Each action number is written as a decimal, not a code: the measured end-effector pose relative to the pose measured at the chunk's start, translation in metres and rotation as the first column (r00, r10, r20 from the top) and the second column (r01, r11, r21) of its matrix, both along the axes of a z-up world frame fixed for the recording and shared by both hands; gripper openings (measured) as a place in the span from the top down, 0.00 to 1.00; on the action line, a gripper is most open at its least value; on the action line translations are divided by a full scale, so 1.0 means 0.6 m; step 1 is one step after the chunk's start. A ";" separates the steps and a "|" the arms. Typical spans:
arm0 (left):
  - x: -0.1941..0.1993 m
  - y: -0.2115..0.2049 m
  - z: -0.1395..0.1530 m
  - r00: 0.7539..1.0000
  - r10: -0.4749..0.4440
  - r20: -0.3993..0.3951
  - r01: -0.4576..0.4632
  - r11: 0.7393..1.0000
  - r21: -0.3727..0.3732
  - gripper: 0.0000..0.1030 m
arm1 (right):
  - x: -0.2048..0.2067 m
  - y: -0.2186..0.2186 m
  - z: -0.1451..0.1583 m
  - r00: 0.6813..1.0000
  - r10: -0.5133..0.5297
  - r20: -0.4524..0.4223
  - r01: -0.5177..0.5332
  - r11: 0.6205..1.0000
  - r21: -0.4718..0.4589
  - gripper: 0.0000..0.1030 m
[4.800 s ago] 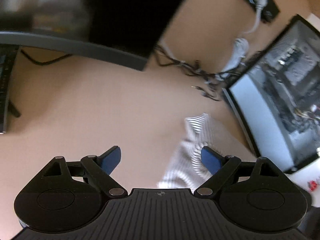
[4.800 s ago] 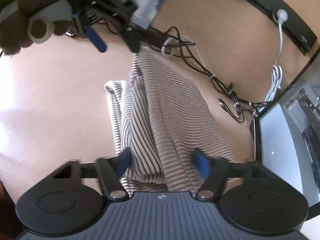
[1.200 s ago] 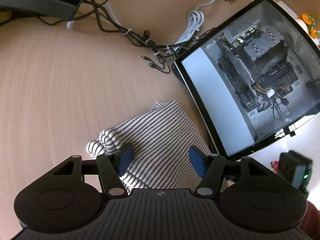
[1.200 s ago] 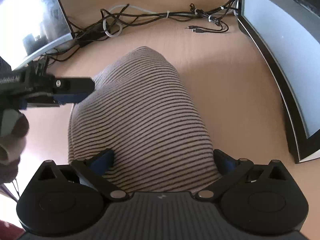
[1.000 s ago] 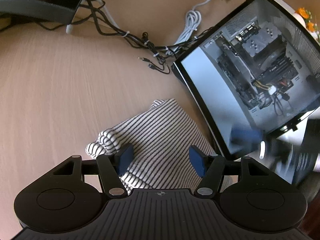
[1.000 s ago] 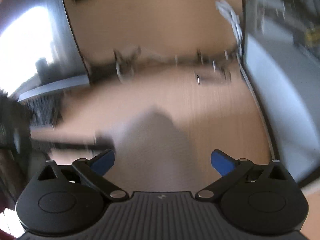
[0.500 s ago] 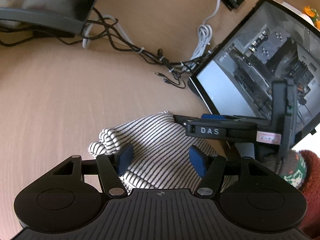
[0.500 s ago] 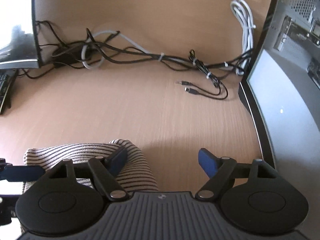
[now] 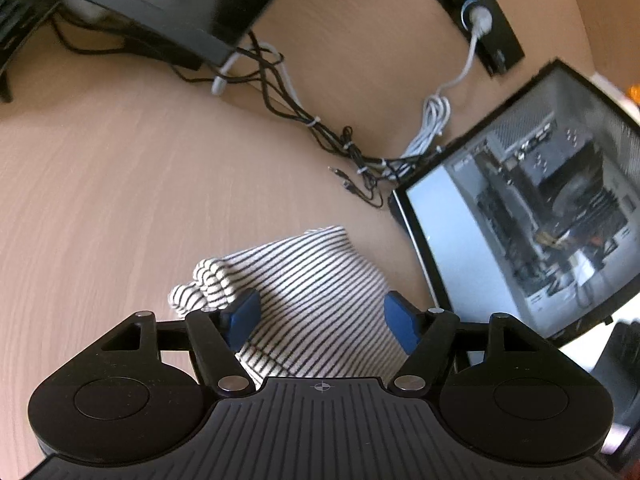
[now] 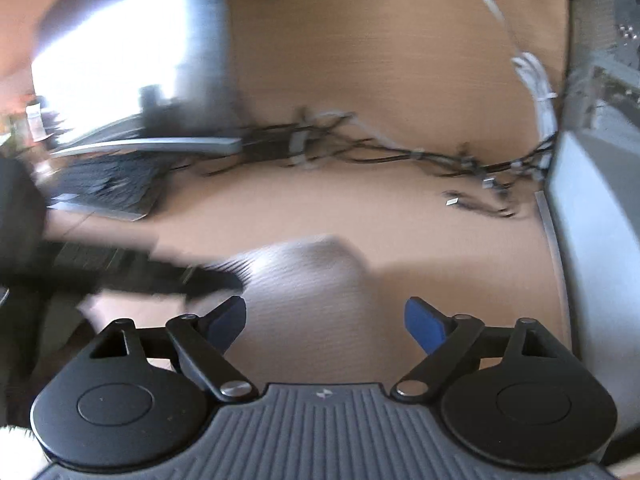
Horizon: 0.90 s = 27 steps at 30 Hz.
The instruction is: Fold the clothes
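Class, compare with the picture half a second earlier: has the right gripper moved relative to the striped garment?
Yes. The right gripper has shifted left over the striped garment, away from the computer case.

Striped knit cloth (image 9: 308,280), matt wood desk (image 9: 120,208)

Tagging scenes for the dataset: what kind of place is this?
Most likely a home or office computer desk, not a laundry area. A glass-sided PC tower stands on the wooden desk, a tangle of cables runs along the back, and a keyboard lies beside a monitor. The striped garment lies between them.
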<state>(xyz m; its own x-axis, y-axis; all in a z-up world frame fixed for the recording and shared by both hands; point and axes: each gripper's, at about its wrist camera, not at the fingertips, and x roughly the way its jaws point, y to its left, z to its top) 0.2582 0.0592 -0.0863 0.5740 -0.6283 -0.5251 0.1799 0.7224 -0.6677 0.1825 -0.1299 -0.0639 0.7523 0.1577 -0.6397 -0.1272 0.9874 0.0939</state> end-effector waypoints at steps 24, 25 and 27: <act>-0.114 -0.049 -0.042 0.974 -0.080 -0.211 0.064 0.995 -0.080 0.53 | -0.062 0.030 -0.031 0.993 0.119 0.001 -0.112 0.938 -0.329 0.04; -0.118 -0.049 -0.050 0.974 -0.070 -0.214 0.058 0.996 -0.064 0.58 | -0.061 0.033 -0.037 0.993 0.119 -0.006 -0.115 0.935 -0.334 0.04; -0.122 -0.048 -0.046 0.978 -0.061 -0.199 0.052 0.997 -0.053 0.58 | -0.059 0.038 -0.048 0.993 0.120 -0.018 -0.119 0.930 -0.347 0.04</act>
<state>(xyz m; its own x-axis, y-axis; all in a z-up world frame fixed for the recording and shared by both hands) 0.1851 0.0302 -0.1136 0.4233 -0.6837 -0.5944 0.0788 0.6814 -0.7277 0.1473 -0.1073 -0.0929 0.7437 0.0151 -0.6683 -0.2460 0.9358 -0.2525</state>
